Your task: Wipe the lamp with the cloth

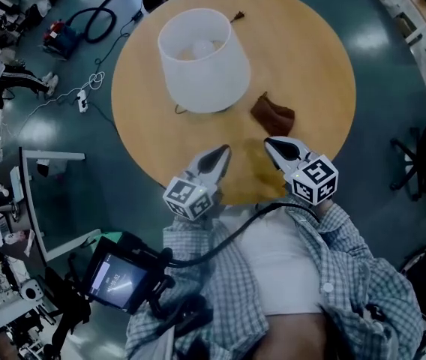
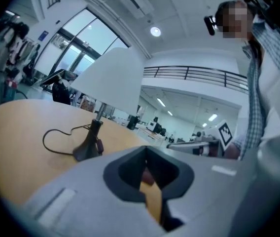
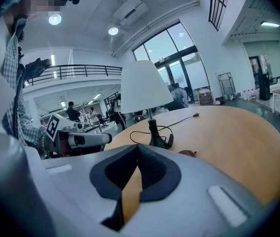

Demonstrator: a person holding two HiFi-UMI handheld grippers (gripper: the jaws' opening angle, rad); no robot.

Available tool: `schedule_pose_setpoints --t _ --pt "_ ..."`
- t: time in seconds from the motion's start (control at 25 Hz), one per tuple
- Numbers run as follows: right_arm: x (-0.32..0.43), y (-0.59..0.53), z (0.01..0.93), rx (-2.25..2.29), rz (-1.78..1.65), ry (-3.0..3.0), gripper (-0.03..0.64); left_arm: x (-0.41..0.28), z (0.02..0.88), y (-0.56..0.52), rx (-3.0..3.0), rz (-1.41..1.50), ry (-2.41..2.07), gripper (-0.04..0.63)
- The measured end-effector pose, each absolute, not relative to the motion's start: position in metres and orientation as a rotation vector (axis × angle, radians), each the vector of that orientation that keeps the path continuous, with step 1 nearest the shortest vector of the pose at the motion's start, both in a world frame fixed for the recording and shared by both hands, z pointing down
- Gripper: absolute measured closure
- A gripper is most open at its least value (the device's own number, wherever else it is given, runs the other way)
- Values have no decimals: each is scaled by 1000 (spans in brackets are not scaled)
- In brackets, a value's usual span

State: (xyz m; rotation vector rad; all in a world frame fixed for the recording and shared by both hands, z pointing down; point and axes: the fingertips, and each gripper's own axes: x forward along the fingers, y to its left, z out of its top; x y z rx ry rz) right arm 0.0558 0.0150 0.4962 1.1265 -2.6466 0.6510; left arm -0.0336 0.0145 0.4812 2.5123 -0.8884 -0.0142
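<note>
At the table's near edge: we held the left gripper (image 1: 222, 153) and the right gripper (image 1: 271, 143) side by side over the wood, both pointing toward the far edge.
Left jaws: pressed together, with nothing between them.
Right jaws: likewise pressed together and empty.
Cloth: the small brown cloth (image 1: 273, 114) lay crumpled on the table (image 1: 310, 58), nearer the near edge than the far one. It was just ahead of the right gripper's tips and apart from them. From the left gripper it sat ahead and off to the right.
Lamp: the lamp (image 1: 202, 58) stood upright on the left half of the table, its white shade hiding the base from above. Its cord (image 1: 235, 17) ran off toward the far edge. The cloth lay near the shade's right side, apart from it.
Step in hand: we judged it to be the reach for the cloth, with the wiping not yet begun.
Doing it well: we reckoned the right jaws had to spread before reaching the cloth. They then had to come down over its raised fold and pinch enough of it to leave a loose flap for wiping.
Left gripper's part: we thought it best used to steady the lamp at its stem, since a light lamp would likely tip or slide under a push.
Risk: we judged the loop of cord by the base a snag to steer round.
</note>
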Motion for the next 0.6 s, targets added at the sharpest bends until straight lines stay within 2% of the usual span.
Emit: schedule_pose_setpoints --t 0.2,0.36,0.6 --pt "66 -11 493 1109 625 -2650 614 -38 480 -27 2379 -206 -905 579" --pt "70 -28 490 1100 611 -2648 614 -37 471 -51 2310 -382 -835 432" --pt "74 -42 498 1080 633 -2633 614 -34 443 -81 2184 -656 -774 345"
